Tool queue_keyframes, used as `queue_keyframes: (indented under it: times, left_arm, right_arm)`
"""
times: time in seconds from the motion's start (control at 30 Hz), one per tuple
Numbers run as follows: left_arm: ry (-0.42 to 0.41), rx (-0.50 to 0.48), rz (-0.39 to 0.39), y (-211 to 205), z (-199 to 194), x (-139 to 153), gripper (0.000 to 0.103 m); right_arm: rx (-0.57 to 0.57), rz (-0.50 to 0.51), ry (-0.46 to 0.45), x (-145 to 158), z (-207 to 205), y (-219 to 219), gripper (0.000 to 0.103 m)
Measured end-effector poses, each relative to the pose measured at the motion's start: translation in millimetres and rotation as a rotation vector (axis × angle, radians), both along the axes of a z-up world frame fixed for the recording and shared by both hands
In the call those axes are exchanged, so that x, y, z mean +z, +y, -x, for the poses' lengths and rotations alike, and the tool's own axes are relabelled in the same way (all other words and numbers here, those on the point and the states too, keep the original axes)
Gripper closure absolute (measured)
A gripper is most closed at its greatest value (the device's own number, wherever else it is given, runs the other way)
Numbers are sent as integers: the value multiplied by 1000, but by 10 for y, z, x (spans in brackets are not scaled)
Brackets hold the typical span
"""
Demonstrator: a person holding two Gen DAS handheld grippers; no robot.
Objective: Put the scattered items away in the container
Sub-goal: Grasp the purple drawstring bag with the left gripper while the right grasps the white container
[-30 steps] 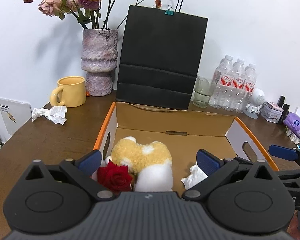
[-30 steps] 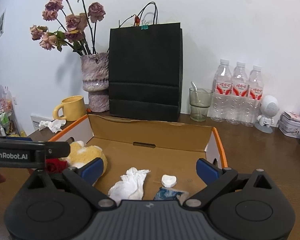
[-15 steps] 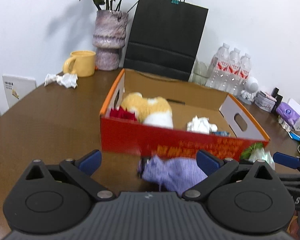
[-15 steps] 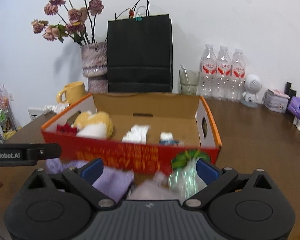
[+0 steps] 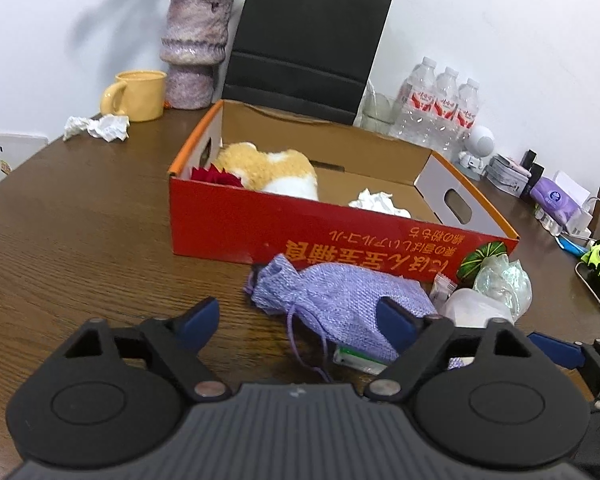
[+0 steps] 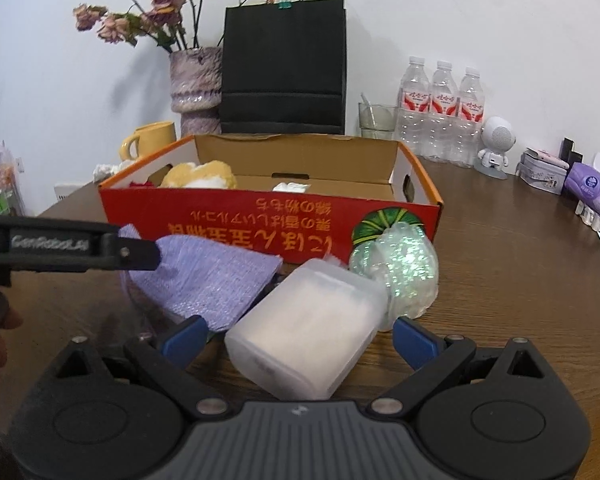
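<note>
A red cardboard box [image 5: 228, 220] [image 6: 236, 224] holds a plush toy [image 5: 268, 168], a red rose [image 5: 216, 176] and a crumpled tissue [image 5: 376, 202]. In front of it lie a purple drawstring pouch [image 5: 336, 300] [image 6: 212, 280], a frosted plastic container [image 6: 304, 328] [image 5: 472, 310], an iridescent wrapper [image 6: 400, 268] [image 5: 500, 280] and a small green packet [image 5: 356, 356]. My left gripper [image 5: 298, 320] is open just before the pouch. My right gripper [image 6: 300, 338] is open with the plastic container between its fingers, not clamped.
A black paper bag [image 5: 308, 36], a vase [image 5: 194, 52], a yellow mug [image 5: 138, 94], a glass and water bottles [image 5: 440, 108] stand behind the box. Crumpled tissue [image 5: 98, 128] lies at the left. Small boxes, cables and a white figurine [image 6: 496, 144] crowd the right.
Both grippers have pulled back from above the box and dropped to the items in front of it. The right gripper now has the plastic container between its fingers.
</note>
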State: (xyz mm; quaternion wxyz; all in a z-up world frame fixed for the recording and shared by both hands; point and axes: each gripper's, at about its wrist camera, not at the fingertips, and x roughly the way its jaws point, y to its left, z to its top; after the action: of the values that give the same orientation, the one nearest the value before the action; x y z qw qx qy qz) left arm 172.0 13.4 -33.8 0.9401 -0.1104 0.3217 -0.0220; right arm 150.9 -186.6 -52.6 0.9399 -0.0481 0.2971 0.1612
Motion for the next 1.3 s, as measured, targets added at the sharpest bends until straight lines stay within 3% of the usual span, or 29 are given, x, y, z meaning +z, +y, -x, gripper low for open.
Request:
queue_keyframes:
  times: [0.1,0.17,0.2,0.27,0.4,0.43,0.63,0.77,1.03,1.1,1.17,1.3]
  left_arm:
    - [25,1,28,11,-104,-62,29]
    - [53,-3,46,29,-194,-116,52]
    - [61,-4,53,45,-227,-137,56]
    - [49,-9,58,93,-234,-144,72]
    - [-5,-19,27,189,-115,-100,85]
    - [-19,-20,18,209,-71,-92,93]
    - [-58,-23,-8,243,171,-59,93]
    - [-78,-21,0,247,279,-10,93]
    - [-74,-24,10,249,327,-14,93]
    - [-71,-24,12,243,329,-28,93]
    - [-69,-23,13,242,327,-37,93]
    - [-62,-23,15,241,302,-42,93]
  right_arm:
    - [-6,41,2,-39,-46,80,5]
    - [-17,53,-4,-51,-79,90,10]
    - [-20,47,-1,-50,-104,69,13]
    - [-10,8,19,-44,-153,-27,20]
    - [16,-21,12,-49,-130,-223,30]
    - [23,-20,6,-52,-116,-257,33]
    - [59,10,-21,-63,14,-346,38]
    - [52,-22,-33,-46,113,-387,38]
    - [45,-30,-20,-66,170,-375,38]
    - [27,-31,-15,-61,142,-347,34]
    - [10,-30,-3,-55,73,-296,22]
    - [-12,-21,38,-85,-89,-211,25]
